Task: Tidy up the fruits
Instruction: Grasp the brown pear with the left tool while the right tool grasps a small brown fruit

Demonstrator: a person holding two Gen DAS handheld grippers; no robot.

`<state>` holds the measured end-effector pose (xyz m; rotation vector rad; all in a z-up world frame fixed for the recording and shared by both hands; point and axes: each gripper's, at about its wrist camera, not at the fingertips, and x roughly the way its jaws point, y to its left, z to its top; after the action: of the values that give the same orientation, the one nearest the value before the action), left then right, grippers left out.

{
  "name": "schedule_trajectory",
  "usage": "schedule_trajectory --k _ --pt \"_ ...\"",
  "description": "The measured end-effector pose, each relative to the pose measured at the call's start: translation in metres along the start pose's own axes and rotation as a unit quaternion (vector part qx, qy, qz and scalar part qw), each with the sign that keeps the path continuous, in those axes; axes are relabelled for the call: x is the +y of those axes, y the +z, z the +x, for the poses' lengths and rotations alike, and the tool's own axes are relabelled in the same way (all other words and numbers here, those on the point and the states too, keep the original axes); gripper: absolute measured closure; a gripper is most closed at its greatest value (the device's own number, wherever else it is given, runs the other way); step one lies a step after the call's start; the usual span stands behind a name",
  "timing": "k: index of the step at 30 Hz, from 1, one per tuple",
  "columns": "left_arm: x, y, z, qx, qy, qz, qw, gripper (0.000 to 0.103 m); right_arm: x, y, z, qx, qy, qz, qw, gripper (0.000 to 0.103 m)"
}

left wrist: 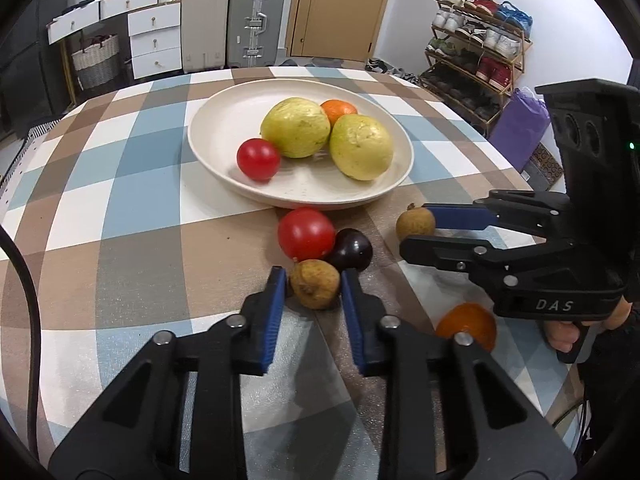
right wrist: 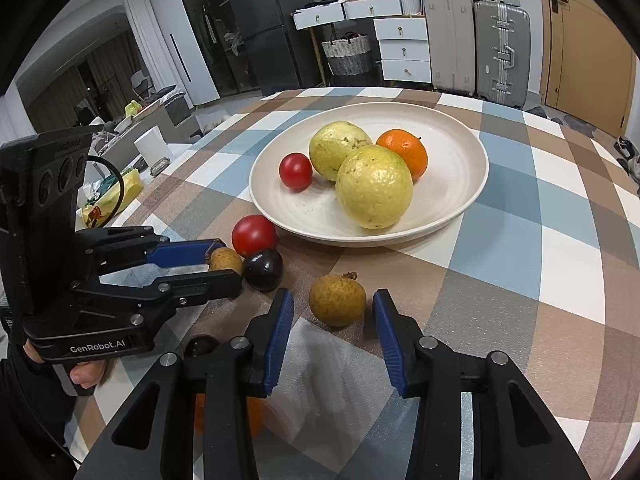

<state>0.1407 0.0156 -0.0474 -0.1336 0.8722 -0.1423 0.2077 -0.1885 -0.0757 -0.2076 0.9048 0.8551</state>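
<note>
Two grippers over checked tablecloth (left wrist: 120,208). Left gripper (left wrist: 313,280): blue pads clamped on a brown longan (left wrist: 315,283), touching dark plum (left wrist: 352,250) at 1 o'clock, red tomato (left wrist: 306,233) at 12 o'clock. Right gripper (right wrist: 333,300): pads flanking second longan (right wrist: 337,299), not pressing it. Cream plate (right wrist: 460,148) at 12 o'clock, holding two guavas (right wrist: 374,186), an orange (right wrist: 404,150), a small tomato (right wrist: 295,171). Loose orange (left wrist: 466,326) near right handle.
</note>
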Motion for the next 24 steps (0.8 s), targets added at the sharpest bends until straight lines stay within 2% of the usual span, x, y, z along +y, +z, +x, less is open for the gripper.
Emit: schedule_trajectory --k 7,9,14,20,24 --pt "-0.001 0.0 -0.004 -0.007 0.0 0.002 1.0 0.079 -0.001 0.0 0.0 0.0 -0.001 0.001 1.0 0.064" --pt "-0.002 0.0 -0.006 -0.01 -0.002 0.002 0.9999 0.079 -0.002 0.0 0.0 0.0 0.001 0.002 1.0 0.069" --pt "0.001 0.002 -0.013 -0.025 -0.008 -0.004 0.9997 0.079 -0.004 0.0 -0.001 -0.003 0.007 0.007 1.0 0.073" --pt "0.006 0.004 -0.025 -0.052 -0.011 -0.014 0.9985 0.079 0.001 0.002 -0.015 -0.035 0.016 -0.001 0.999 0.073" --pt "0.009 0.005 -0.031 -0.065 -0.008 -0.024 0.9976 0.079 -0.005 0.004 -0.023 -0.056 0.033 0.016 0.998 0.073"
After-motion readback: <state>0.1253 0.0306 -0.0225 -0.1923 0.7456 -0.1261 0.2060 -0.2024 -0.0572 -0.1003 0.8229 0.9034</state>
